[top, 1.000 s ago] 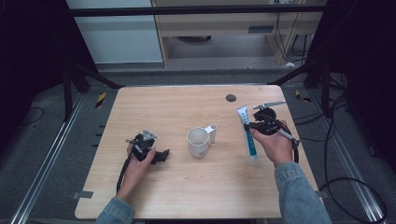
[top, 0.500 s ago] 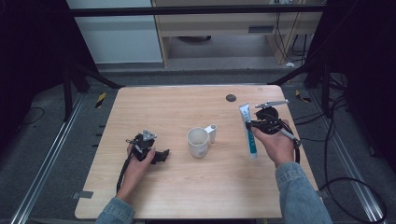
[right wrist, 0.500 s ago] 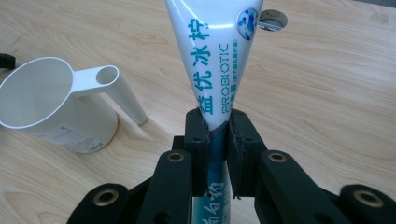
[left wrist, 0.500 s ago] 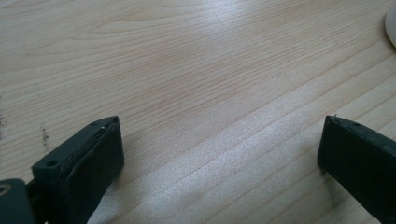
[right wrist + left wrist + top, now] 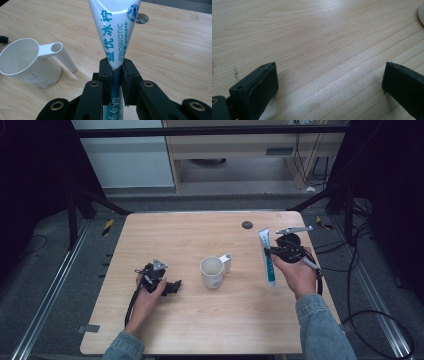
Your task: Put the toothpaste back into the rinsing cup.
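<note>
A white and teal toothpaste tube is pinched in my right gripper, shut on the tube's lower half at the table's right side. The tube's flat crimped end points away from the person. A white mug with a straight handle stands at the table's middle, left of the tube. My left gripper rests on the table's left part with its jaws wide apart and bare wood between them. The mug's edge peeks in at the top right of the left gripper view.
A small dark round disc lies on the wooden table near its far right edge. Cables trail off the table's right side. Dark floor and metal frame rails surround the table.
</note>
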A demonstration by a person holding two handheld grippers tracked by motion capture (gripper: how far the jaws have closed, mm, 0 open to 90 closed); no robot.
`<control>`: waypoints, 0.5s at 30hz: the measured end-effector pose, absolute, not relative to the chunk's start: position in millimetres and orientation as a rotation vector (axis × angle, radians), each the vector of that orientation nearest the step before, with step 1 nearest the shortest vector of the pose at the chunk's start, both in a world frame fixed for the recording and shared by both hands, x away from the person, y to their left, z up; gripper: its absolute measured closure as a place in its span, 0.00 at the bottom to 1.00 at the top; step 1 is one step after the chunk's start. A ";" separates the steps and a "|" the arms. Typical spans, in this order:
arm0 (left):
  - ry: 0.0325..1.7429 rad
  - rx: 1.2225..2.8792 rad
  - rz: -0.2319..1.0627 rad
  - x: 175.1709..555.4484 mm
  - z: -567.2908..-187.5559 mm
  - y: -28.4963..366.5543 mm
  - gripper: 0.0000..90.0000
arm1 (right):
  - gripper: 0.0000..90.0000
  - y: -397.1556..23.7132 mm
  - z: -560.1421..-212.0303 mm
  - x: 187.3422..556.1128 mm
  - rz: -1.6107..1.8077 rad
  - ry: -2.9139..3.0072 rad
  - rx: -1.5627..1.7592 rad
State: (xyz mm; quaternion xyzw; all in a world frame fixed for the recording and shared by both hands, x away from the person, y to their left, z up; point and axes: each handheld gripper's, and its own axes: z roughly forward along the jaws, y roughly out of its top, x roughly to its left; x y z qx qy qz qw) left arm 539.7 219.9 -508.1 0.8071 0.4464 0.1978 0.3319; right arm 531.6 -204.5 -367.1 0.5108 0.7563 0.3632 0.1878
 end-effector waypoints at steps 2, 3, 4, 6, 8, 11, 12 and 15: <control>1.166 2.109 0.517 539.7 -508.0 219.9 0.00 | 0.89 -203.9 -367.4 531.4 1.024 2.124 1.438; 1.166 2.109 0.517 539.7 -508.1 219.9 0.00 | 0.89 -203.6 -367.3 531.2 1.030 2.119 1.439; 1.167 2.109 0.517 539.7 -508.0 219.9 0.00 | 0.89 -203.4 -366.9 530.9 1.035 2.112 1.440; 1.166 2.109 0.517 539.7 -508.0 219.9 0.00 | 0.89 -202.3 -365.8 530.3 1.049 2.101 1.437; 1.167 2.109 0.517 539.7 -508.0 219.9 0.00 | 0.89 -200.4 -364.6 529.7 1.058 2.090 1.432; 1.166 2.110 0.517 539.7 -508.0 220.0 0.00 | 0.89 -197.1 -363.6 528.8 1.073 2.087 1.430; 1.166 2.110 0.518 539.7 -508.0 220.0 0.00 | 0.89 -195.9 -363.5 528.5 1.073 2.090 1.430; 1.166 2.109 0.517 539.7 -508.1 219.9 0.00 | 0.89 -192.3 -360.8 525.6 1.104 2.066 1.419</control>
